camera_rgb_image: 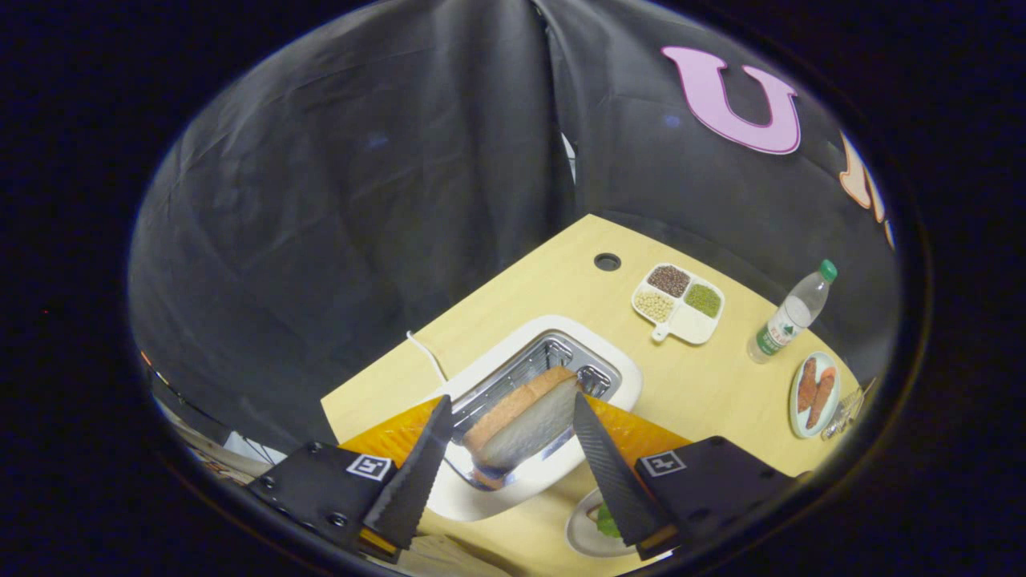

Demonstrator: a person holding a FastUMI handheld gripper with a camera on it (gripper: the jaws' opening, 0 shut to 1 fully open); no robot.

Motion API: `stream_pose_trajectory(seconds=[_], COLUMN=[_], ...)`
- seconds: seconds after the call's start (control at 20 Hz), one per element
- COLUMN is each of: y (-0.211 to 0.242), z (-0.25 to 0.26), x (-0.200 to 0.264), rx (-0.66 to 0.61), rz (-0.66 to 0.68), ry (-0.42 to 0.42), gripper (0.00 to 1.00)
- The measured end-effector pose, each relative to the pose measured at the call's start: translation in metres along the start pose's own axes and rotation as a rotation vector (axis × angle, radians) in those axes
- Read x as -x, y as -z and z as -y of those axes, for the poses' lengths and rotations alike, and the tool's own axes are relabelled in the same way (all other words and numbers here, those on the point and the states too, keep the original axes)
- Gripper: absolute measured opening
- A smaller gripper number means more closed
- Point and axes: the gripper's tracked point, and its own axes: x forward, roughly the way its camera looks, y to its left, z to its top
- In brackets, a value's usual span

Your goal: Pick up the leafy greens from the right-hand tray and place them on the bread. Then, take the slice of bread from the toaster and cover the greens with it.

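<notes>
The tool (pixel 513 409) hangs above the pale wooden bench (pixel 705 385) with its two dark ribbed fingers (pixel 417 473) spread wide, gripping nothing, and the slice of bread (pixel 525 421) stands in the gap between them without either finger touching it, as far as I can see. The slice sits on edge in the slot of the white toaster (pixel 625 377), crust upward and leaning a little, which leaves its flat faces offered to the fingers on either side; I take the wide opening and the straddling pose as a line-up for pinching those faces and lifting the slice straight out. Just below the right finger a small white plate (pixel 581 533) peeks out, with something green on it that looks like the leafy greens (pixel 607 522), so my guess is that the greens are already laid down and the covering step is in hand, though the bread beneath them is hidden by the finger. Beyond the toaster, well clear of the work, lie a divided dish of beans (pixel 680 304), a plastic water bottle (pixel 789 314) and a plate of sausages (pixel 815 394), all pushed to the far side where they cannot snag the tool. The toaster's white cord (pixel 425 353) trails off behind it toward the bench edge
</notes>
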Motion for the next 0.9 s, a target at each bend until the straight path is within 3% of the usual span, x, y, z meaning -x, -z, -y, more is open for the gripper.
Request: stream_pose_trajectory(seconds=[0.45,0.7,0.9], y=[0.020,0.021,0.022], z=[0.001,0.009,0.009], x=[-0.013,-0.008,-0.004], rx=[-0.006,-0.053,-0.097], rz=[-0.067,-0.063,-0.060], ry=[0.013,0.057,0.044], gripper=[0.78,0.38,0.07])
